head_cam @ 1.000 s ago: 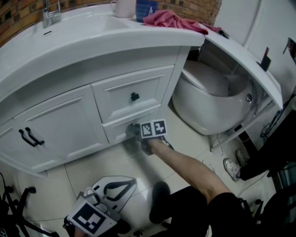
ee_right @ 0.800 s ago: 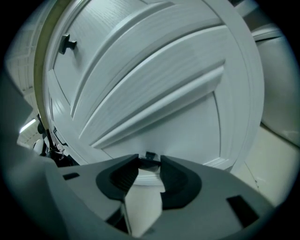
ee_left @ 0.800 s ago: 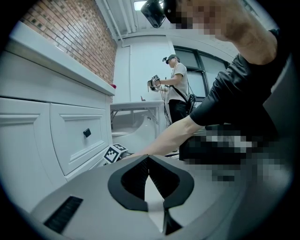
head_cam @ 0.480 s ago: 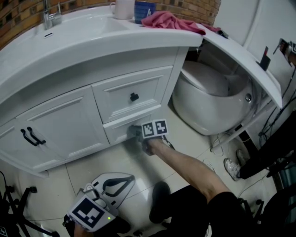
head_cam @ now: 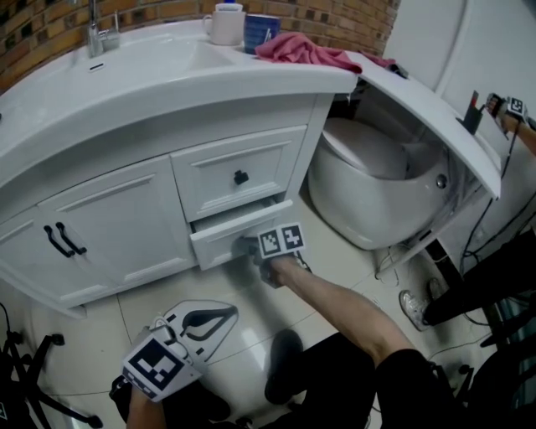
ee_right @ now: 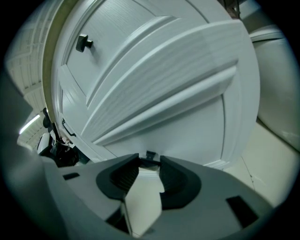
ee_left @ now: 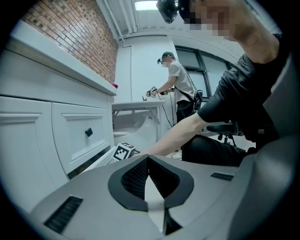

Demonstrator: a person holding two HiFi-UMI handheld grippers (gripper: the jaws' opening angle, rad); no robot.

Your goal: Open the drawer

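Observation:
The white vanity has two drawers. The upper drawer (head_cam: 239,172) is closed, with a black knob (head_cam: 241,177). The lower drawer (head_cam: 219,237) stands pulled out a little, a dark gap showing above its front. My right gripper (head_cam: 249,246), under its marker cube (head_cam: 280,240), is shut on the lower drawer's small dark knob (ee_right: 150,155), which sits between the jaw tips in the right gripper view against the drawer front (ee_right: 178,93). My left gripper (head_cam: 233,312) hangs low over the floor tiles at the bottom left, jaw tips together, holding nothing (ee_left: 147,158).
A toilet (head_cam: 377,184) stands right of the vanity under a hinged counter flap (head_cam: 435,109). Cabinet doors with black handles (head_cam: 63,240) lie to the left. A pink cloth (head_cam: 306,49) and mugs (head_cam: 226,23) sit on the counter. Another person (ee_left: 176,84) stands far off.
The lower drawer has slid out of the vanity a little, with my right gripper drawing back toward me on its knob. The left gripper has stayed in place.

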